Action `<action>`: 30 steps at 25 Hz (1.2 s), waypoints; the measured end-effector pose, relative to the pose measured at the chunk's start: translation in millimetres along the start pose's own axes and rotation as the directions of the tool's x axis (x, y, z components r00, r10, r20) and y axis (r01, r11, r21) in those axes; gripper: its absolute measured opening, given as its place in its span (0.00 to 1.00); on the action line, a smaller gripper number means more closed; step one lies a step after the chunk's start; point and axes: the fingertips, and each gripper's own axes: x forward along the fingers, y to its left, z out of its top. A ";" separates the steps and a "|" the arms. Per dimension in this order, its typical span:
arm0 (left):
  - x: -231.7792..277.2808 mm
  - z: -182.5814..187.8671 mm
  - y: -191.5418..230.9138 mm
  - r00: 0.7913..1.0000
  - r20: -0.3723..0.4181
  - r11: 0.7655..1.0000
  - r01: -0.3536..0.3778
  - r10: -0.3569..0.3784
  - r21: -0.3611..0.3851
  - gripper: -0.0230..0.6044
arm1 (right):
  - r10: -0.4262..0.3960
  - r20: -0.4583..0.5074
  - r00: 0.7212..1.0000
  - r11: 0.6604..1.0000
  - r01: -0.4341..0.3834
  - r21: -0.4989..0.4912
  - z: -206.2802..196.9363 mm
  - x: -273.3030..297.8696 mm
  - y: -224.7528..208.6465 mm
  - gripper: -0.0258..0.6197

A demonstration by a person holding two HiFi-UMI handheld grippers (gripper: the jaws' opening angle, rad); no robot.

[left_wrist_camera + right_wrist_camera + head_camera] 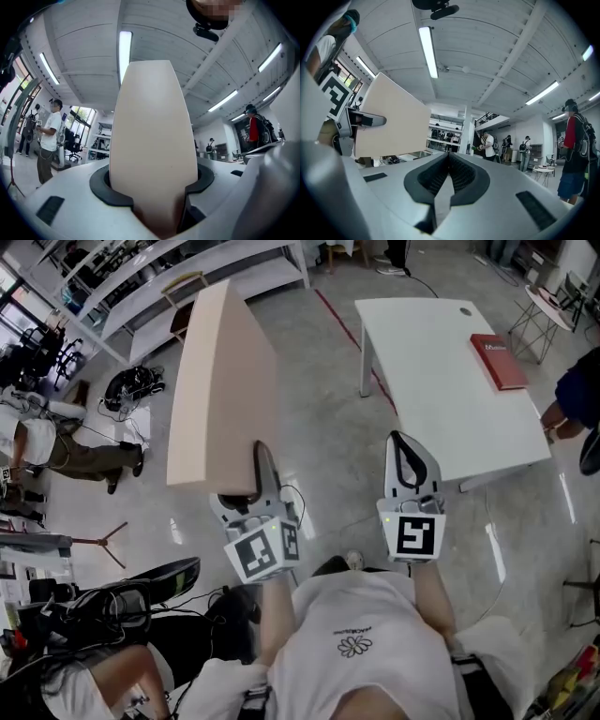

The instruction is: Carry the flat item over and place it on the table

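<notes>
A large flat beige board (220, 381) stands on edge above the floor, left of centre in the head view. My left gripper (259, 472) is shut on the board's lower near edge. In the left gripper view the board (154, 136) rises straight up between the black pads (105, 190), which press on both faces. My right gripper (403, 448) hangs to the right, shut and empty, with its ribbed pads (461, 176) meeting. The right gripper view shows the board (393, 117) and the left gripper (361, 120) at its left. The white table (431, 381) stands ahead on the right.
A red book (499, 360) lies on the table's far right part. A person (572, 395) stands at the table's right edge. White shelving (159, 277) runs along the back left. A black bag (131, 388) and a seated person (56, 451) are on the floor at left.
</notes>
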 end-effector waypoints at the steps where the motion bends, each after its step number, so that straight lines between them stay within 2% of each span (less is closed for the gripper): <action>1: 2.8 -1.4 -0.9 1.000 0.002 1.000 -0.003 0.003 -0.006 0.49 | 0.009 0.007 1.000 1.000 -0.009 0.007 -1.6 3.7 -0.5 0.06; 4: 3.5 -5.4 -2.6 1.000 0.010 1.000 -0.014 0.014 -0.016 0.50 | 0.037 0.027 0.999 0.999 -0.037 0.021 -3.2 5.4 -0.7 0.06; 8: -0.1 9.2 -1.5 0.999 0.027 0.999 -0.028 0.029 -0.021 0.50 | 0.062 0.036 0.997 0.998 -0.062 -0.006 8.7 -2.7 -1.4 0.06; 12: 25.4 5.4 10.1 0.997 0.056 0.999 -0.048 0.049 -0.022 0.50 | 0.067 0.037 0.997 0.997 -0.067 -0.024 -2.5 20.2 -0.7 0.06; 17: 73.2 -11.0 15.8 0.994 0.095 0.998 -0.059 0.060 -0.020 0.49 | 0.075 0.031 0.997 0.995 -0.077 0.067 -25.0 63.9 -10.2 0.06; 21: 125.7 -24.9 29.1 0.991 0.111 0.997 -0.077 0.080 -0.031 0.49 | 0.082 0.062 0.995 0.995 -0.086 0.059 -33.4 116.7 -8.4 0.06; 24: 173.4 -30.8 33.1 0.992 0.107 0.998 -0.063 0.066 -0.032 0.49 | 0.076 0.052 0.996 0.995 -0.079 0.068 -34.8 160.8 -13.6 0.06; 30: 293.5 -33.1 60.5 0.991 0.130 0.998 -0.034 0.041 -0.053 0.49 | 0.102 0.048 0.994 0.994 -0.104 0.024 -26.8 293.1 -6.8 0.06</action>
